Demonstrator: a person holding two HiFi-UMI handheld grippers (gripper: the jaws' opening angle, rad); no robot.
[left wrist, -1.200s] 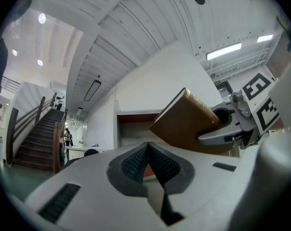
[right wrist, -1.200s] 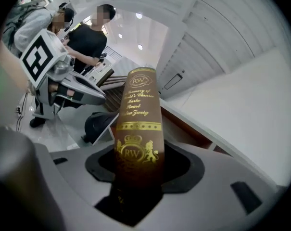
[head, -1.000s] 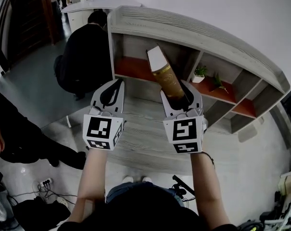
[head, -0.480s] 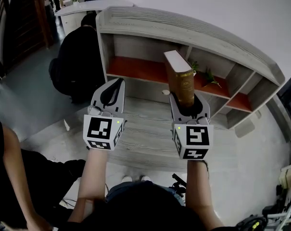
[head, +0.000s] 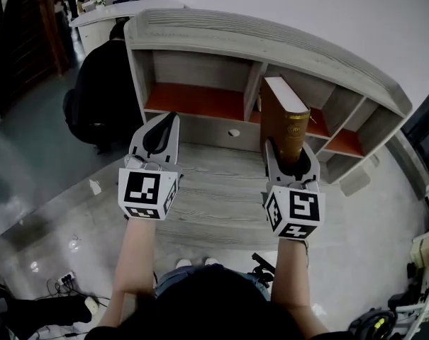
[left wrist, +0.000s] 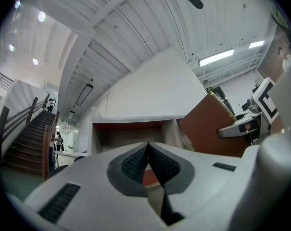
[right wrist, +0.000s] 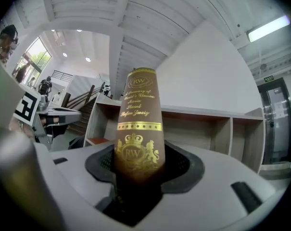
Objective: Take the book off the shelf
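The right gripper (head: 291, 160) is clamped on the lower end of the book (head: 283, 119), with a pad on each cover and the spine facing back along the jaws. This keeps the volume upright and lets it be carried like a post without flopping open. Gripping it low puts most of its weight above the jaws, so I judge that the hold needs to be firm to stop it tipping. The book hangs over the far part of the desk (head: 214, 197), in front of the shelf (head: 221, 30) and toward its right-hand compartments. In the right gripper view the shelf sits well behind it, so it looks fully out of its slot, with the removal mostly done. The left gripper (head: 166, 122) hovers empty over the left of the desk with its jaws closed together and nothing between the pads. It appears to be kept aside because one gripper is enough for this load. A person (head: 108, 76) crouches at the far left beside the shelf's end. The spine is brown with gold print: a dotted band, then a crest with a crown, two lions and the letters "RW", and a smaller "RW" emblem near the top. Several lines of script lie between them, and the lowest seems to read "Stefan Zweig". The other lines are too small to make out.
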